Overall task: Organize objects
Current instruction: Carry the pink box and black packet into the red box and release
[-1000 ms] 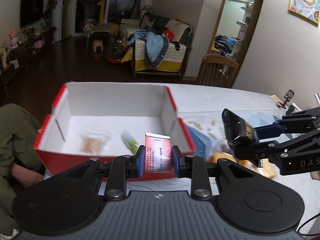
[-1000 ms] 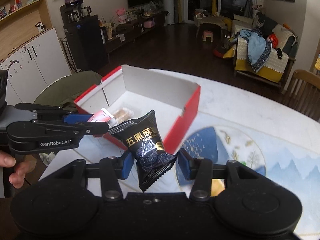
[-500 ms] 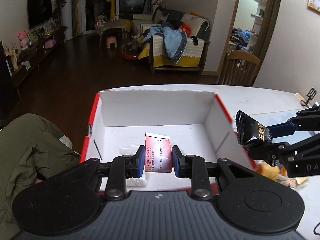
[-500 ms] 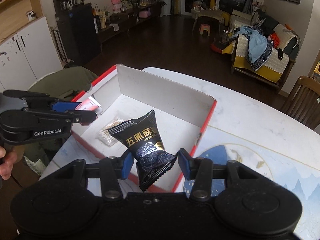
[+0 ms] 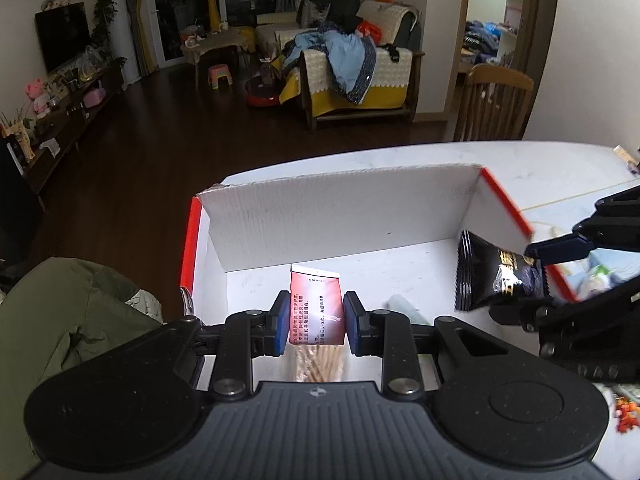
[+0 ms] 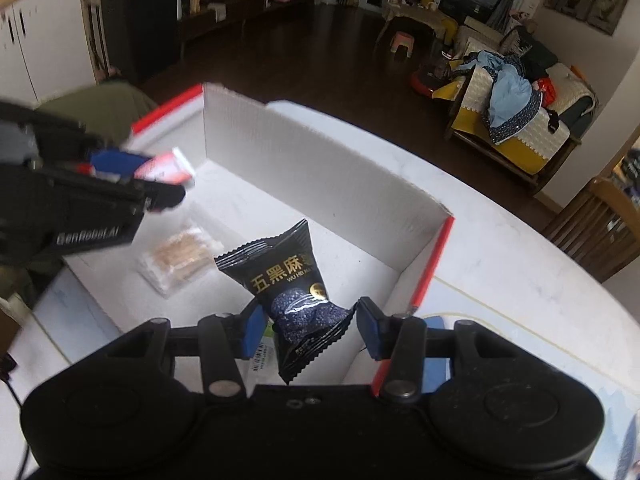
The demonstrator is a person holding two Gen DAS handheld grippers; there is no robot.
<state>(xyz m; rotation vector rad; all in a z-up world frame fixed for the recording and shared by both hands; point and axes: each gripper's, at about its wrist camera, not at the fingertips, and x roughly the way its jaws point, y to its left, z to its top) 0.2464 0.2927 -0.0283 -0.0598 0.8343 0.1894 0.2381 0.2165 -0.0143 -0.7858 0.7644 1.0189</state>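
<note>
Over a red-edged white cardboard box [image 5: 340, 224], the left gripper [image 5: 316, 322] clamps a small red sachet [image 5: 317, 304]; the right gripper [image 6: 310, 330] pinches a black foil snack packet [image 6: 292, 280].

We can read "五黑麻" and small letters "WU HEI MA" on the black snack bag [image 6: 294, 286] between the right gripper's [image 6: 310, 330] fingers, "GenRobot.AI" on the left gripper [image 6: 86, 236], and the red packet's [image 5: 317, 307] tiny print is too small.
</note>
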